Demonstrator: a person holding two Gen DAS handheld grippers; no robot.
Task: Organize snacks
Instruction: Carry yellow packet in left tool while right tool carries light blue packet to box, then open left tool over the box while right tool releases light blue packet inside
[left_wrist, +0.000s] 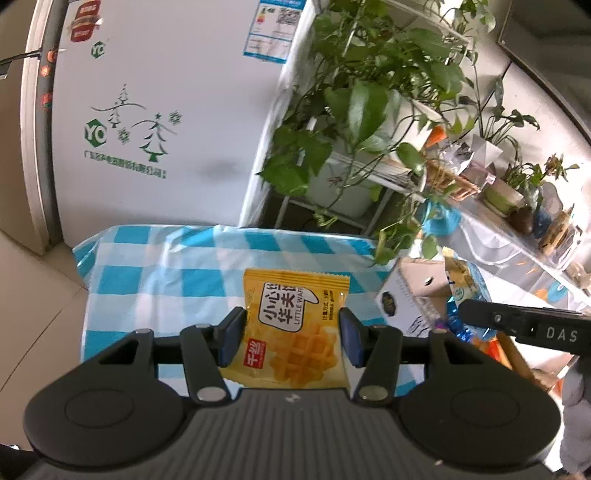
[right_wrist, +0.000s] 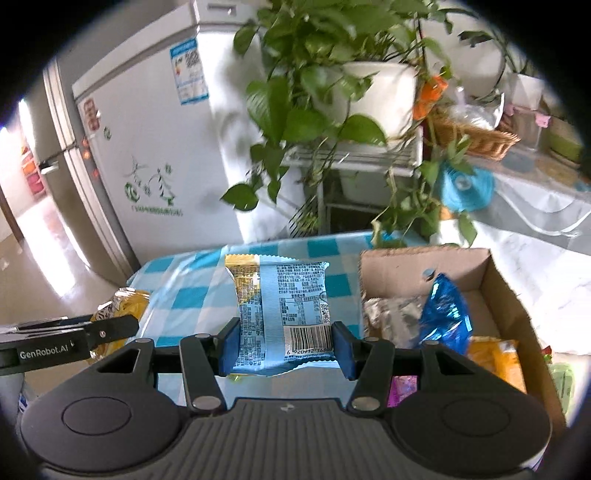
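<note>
Right wrist view shows us the right hand-held gripper grasping a blue packet beside a cardboard box of snacks; the left hand-held gripper grips a yellow waffle packet over the tabletop.

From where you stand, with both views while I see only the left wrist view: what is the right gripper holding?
Observer: The right gripper is shut on a light blue snack packet, barcode side facing the camera.
Operator: What is inside the cardboard box?
Observer: The cardboard box holds a shiny blue wrapper, a silver one and an orange one.
Operator: Is the box full?
Observer: No, bare cardboard shows at its far end.
</note>
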